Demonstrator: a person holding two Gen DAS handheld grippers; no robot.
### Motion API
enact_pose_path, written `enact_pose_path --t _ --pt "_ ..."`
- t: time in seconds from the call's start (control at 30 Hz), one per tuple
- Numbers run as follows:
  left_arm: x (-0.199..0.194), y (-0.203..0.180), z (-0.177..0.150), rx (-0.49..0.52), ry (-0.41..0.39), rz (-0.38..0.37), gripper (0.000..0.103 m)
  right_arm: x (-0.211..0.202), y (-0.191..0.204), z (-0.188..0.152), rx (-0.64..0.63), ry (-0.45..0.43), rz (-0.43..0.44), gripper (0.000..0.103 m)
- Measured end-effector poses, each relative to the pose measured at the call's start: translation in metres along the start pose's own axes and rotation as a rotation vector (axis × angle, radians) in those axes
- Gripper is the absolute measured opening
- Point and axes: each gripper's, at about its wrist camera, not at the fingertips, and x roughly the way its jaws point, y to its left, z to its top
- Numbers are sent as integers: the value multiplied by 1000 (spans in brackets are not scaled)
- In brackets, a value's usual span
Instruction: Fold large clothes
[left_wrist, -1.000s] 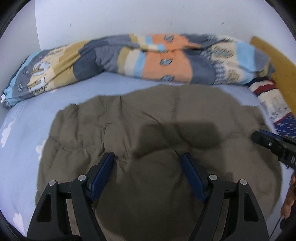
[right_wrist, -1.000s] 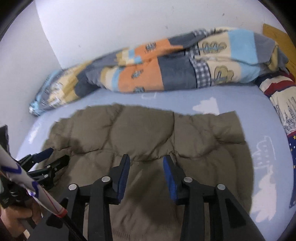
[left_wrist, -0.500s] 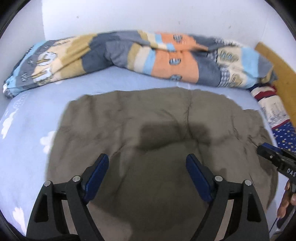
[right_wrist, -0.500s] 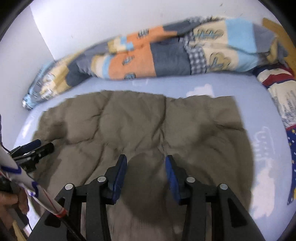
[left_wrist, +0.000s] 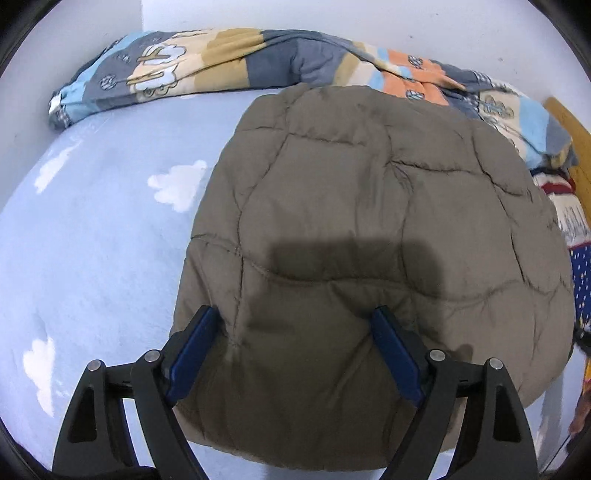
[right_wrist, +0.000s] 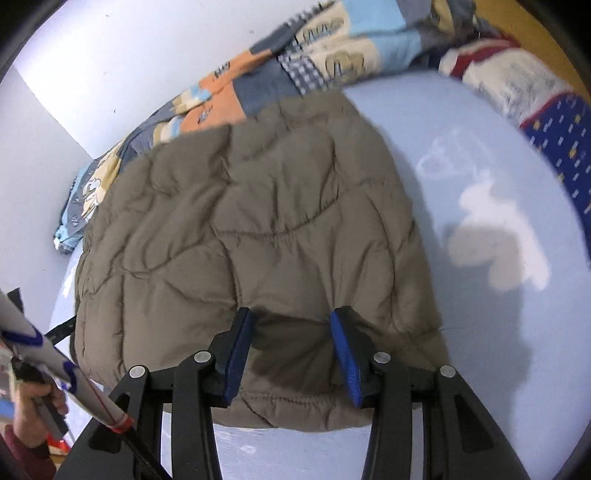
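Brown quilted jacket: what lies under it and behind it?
The brown quilted jacket lies on a light blue cloud-print sheet; a rolled patchwork duvet sits behind it by the wall. Anything beneath the jacket is hidden.

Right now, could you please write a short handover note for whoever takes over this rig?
Left gripper: open, poised over the near left edge of the brown quilted jacket, gripping nothing.
Right gripper: partly open over the near right edge, no fabric visibly pinched.
The jacket lies on the blue cloud-print sheet, looking already folded into a compact block; its far edge is near the rolled patchwork quilt.
Left: probably grip the near edge and make the next fold.
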Motion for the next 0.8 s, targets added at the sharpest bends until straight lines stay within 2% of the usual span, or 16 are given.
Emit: enact_pose_path --t 0.13,0.23,0.3,0.37,0.5,0.53,0.63,0.73,0.8 --pt "-30 9 -8 -11 -31 -44 86 -24 0 -5 -1 -44 46 48" --pt "-51 27 -25 -52 -57 -44 86 -53 0 -13 -20 -103 49 52" --pt "-56 39 -41 -102 -78 -34 86 -61 -4 -21 3 -111 43 52" --pt "-48 48 -52 -132 -79 -35 86 -60 -10 -27 28 -96 40 52" --pt "-17 52 -61 -144 -15 -66 86 -36 -19 -37 64 -24 34 52" --pt "-13 57 -61 -176 -5 -100 86 -26 -22 -39 68 0 35 52" --pt "-16 82 -61 -337 9 -211 85 -25 -29 -38 94 -7 62 52" --pt "-35 107 -59 -412 -51 -242 86 -51 -39 -36 167 -60 113 54" --pt "-40 123 -62 -479 -64 -269 85 -67 -51 -39 222 -99 124 70"
